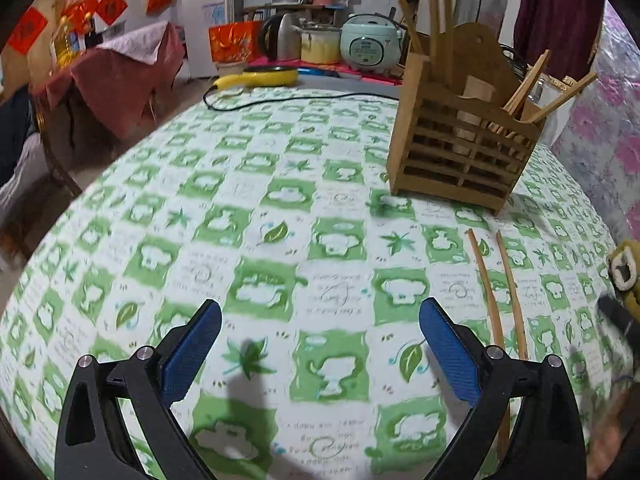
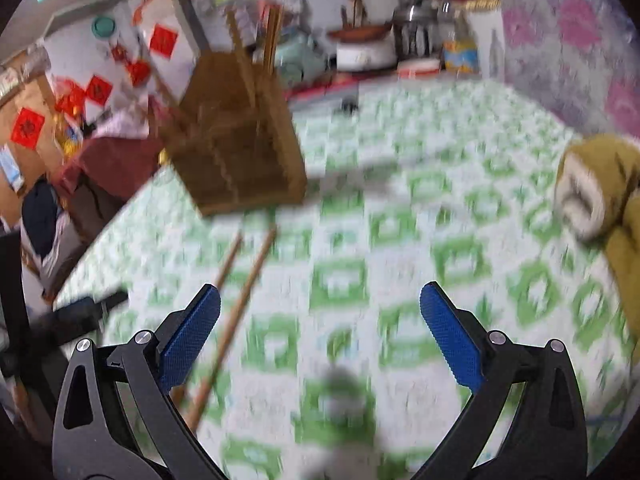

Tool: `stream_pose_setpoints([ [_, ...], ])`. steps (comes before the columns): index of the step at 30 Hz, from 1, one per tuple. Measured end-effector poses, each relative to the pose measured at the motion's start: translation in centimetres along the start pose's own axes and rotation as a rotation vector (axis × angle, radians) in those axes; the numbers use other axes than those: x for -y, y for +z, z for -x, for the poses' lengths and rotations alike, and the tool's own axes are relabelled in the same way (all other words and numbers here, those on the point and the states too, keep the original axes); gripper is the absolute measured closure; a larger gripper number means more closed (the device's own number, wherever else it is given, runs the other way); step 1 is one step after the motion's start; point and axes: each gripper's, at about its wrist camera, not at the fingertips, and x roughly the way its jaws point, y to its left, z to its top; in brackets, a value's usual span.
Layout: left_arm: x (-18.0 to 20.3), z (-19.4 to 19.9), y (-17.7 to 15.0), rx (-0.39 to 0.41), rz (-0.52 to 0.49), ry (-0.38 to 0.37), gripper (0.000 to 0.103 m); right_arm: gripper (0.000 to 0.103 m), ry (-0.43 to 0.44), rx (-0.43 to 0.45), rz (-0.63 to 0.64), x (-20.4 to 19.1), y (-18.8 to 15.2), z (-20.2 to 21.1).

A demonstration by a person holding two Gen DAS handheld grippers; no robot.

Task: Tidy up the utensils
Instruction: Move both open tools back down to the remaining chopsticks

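Note:
A slatted wooden utensil holder [image 1: 460, 148] stands on the green-and-white checked tablecloth [image 1: 280, 220] at the far right, with several chopsticks in it. Two loose wooden chopsticks [image 1: 502, 292] lie side by side on the cloth in front of it. My left gripper [image 1: 320, 344] hovers open over bare cloth, left of those chopsticks. In the blurred right wrist view the holder [image 2: 236, 148] is ahead to the left and the two chopsticks [image 2: 236, 300] run past the left finger. My right gripper [image 2: 320, 340] is open wide, nothing between its blue pads.
A yellow appliance [image 1: 260, 77] with a black cord lies at the table's far edge, with a rice cooker [image 1: 370, 44] and kettle behind. An olive fleece-lined sleeve [image 2: 600, 188] rests at the right. A flowered wall covering [image 1: 608, 120] borders the table's right side.

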Motion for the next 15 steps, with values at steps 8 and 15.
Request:
stream_pose_setpoints([
  [8,2.4,0.6,-1.2,0.025,-0.147,0.069,0.006,0.006,0.073,-0.166,0.217,-3.8,-2.0,-1.9],
  [15,0.3,-0.4,-0.6,-0.034,-0.042,0.030,0.006,0.006,0.106,-0.206,0.342,-5.8,-3.0,-1.6],
])
